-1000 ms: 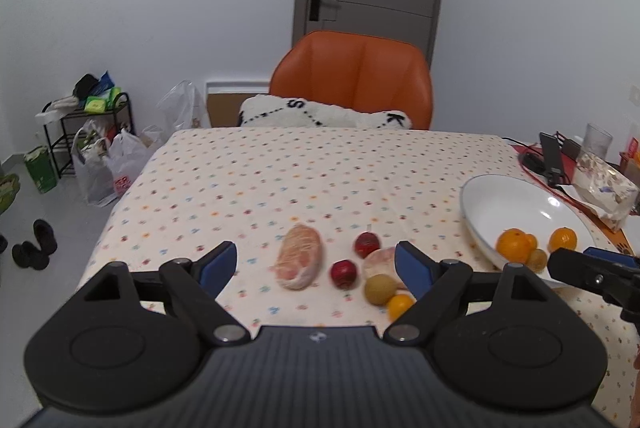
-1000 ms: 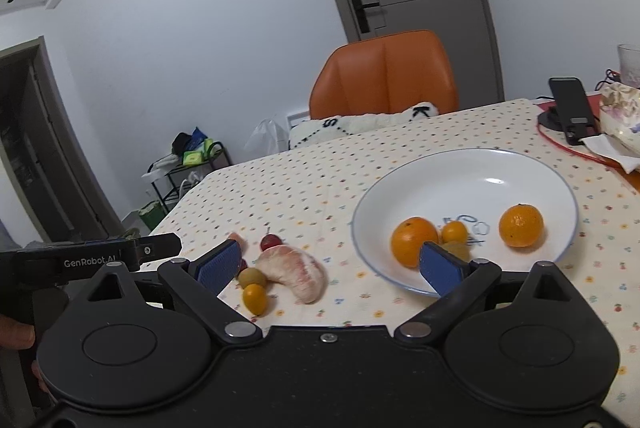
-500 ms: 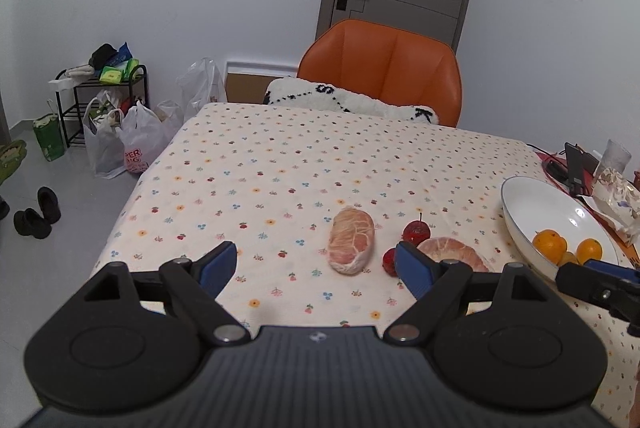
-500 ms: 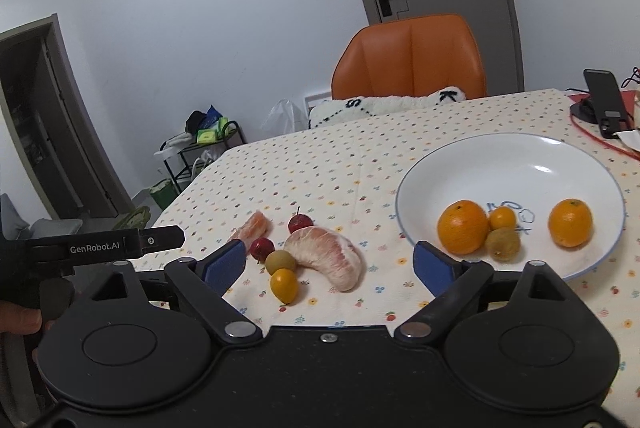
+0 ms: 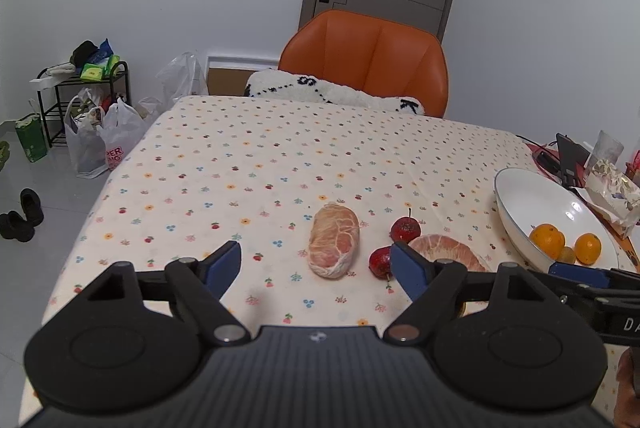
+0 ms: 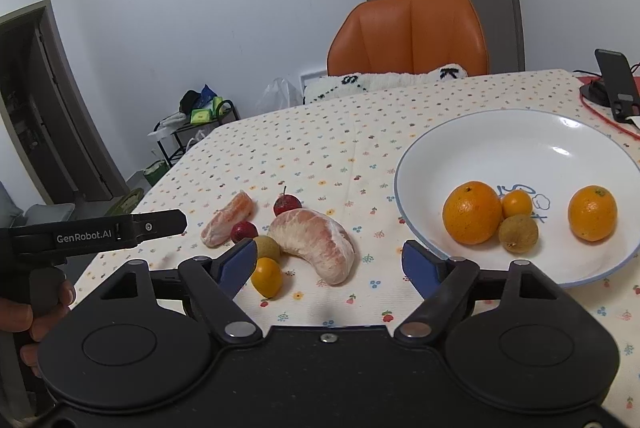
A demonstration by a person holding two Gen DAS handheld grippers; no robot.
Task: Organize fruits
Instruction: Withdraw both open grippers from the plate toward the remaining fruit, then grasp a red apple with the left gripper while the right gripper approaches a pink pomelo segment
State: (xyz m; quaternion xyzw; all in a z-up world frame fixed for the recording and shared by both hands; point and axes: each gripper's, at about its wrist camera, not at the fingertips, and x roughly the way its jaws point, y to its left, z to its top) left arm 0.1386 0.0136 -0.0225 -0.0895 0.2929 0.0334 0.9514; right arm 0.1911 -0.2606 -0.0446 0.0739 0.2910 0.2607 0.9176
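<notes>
A white plate (image 6: 520,131) at the right holds two oranges (image 6: 472,211), a small yellow fruit (image 6: 517,203) and a brownish fruit (image 6: 519,232). On the flowered cloth to its left lie a curved peeled pomelo segment (image 6: 316,242), a second segment (image 5: 334,246), two small red fruits (image 5: 405,228), a green-brown fruit (image 6: 267,248) and a small yellow fruit (image 6: 267,276). My right gripper (image 6: 331,264) is open just before the curved segment. Open too, my left gripper (image 5: 316,264) sits in front of the second segment. Neither holds anything.
An orange chair (image 5: 366,61) with a white cushion (image 5: 332,93) stands at the table's far side. A phone on a stand (image 6: 614,83) and a wrapped packet (image 5: 612,183) sit beyond the plate. Bags and a rack (image 5: 80,115) are on the floor, left.
Both grippers have shifted left. In the right view the plate slid rightward and the loose fruits came nearer the centre. In the left view the second segment now lies between the fingers.
</notes>
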